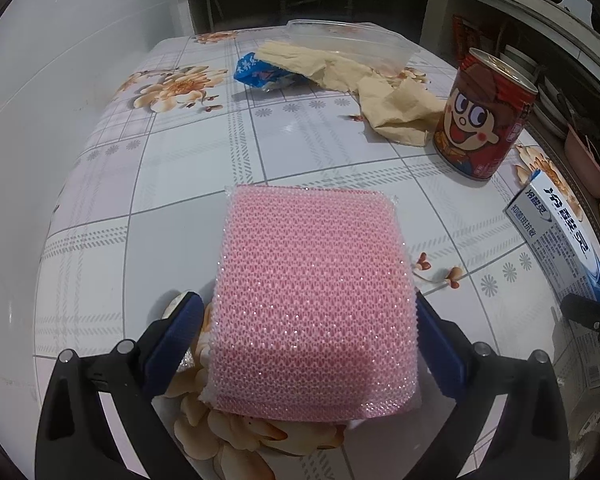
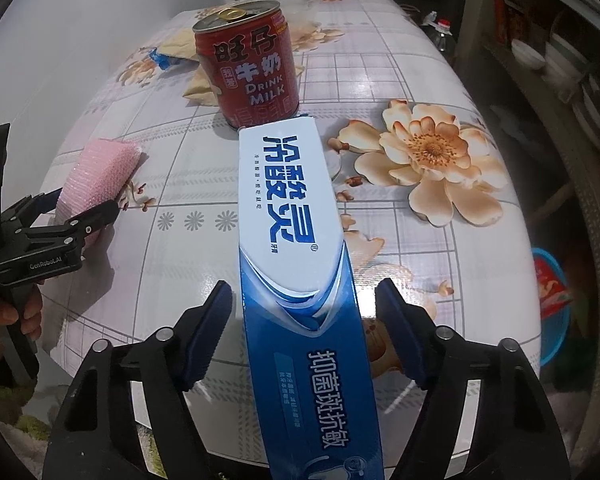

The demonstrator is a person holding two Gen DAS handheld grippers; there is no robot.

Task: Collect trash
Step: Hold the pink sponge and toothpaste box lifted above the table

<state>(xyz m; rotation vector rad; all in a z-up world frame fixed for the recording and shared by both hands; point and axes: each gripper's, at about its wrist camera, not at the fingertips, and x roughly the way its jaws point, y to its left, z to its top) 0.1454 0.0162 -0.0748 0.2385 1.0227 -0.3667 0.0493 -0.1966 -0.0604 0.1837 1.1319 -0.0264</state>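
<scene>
Sponge [image 1: 312, 304], pink and mesh-covered, lies on the worktop [image 1: 172, 184] between the left hand-held gripper [image 1: 310, 340] fingers, which flank it wide, seemingly not yet clamped. From the right wrist, the toothpaste box [image 2: 296, 248] runs lengthwise straight ahead between the spread right hand-held gripper [image 2: 304, 332] fingers, its far end touching a red can [image 2: 250, 68] reading "DRINK MILK".

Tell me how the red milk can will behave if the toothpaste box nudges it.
The red milk can stands upright, taller than wide, so a high push could well tip it. On its side it would likely roll. Its tab looks unopened, so it may be full and heavy. The toothpaste box end sits right at its base.
</scene>
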